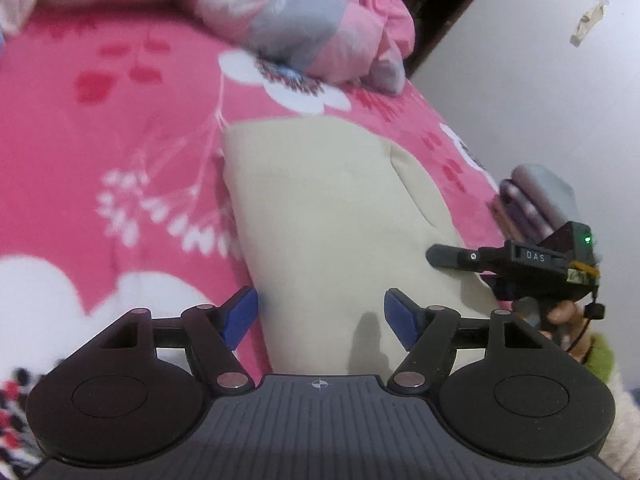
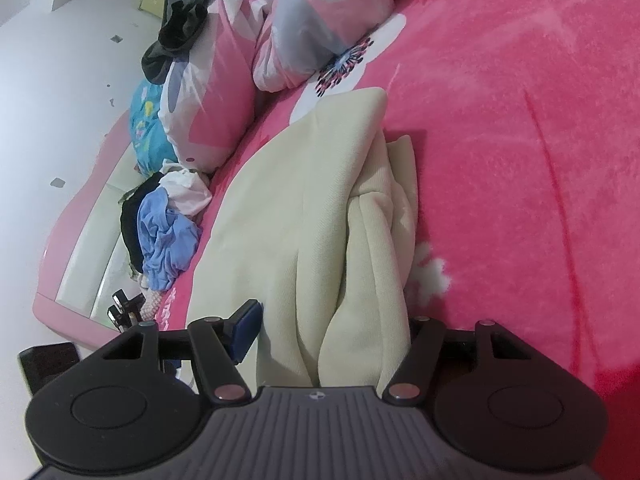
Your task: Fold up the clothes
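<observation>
The left gripper hangs with jaws apart above the near end of the cream garment (nothing between its pads). The right gripper has bunched cream cloth between its jaws; whether they pinch it I cannot tell.

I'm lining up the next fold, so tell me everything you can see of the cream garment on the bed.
The cream garment is a soft, thick-looking knit lying partly folded on the pink floral bedspread. Its right side is bunched into long upright ridges; the rest lies fairly flat. The right gripper straddles its near edge, bunched cloth hiding one finger. The left gripper hangs open over it.
</observation>
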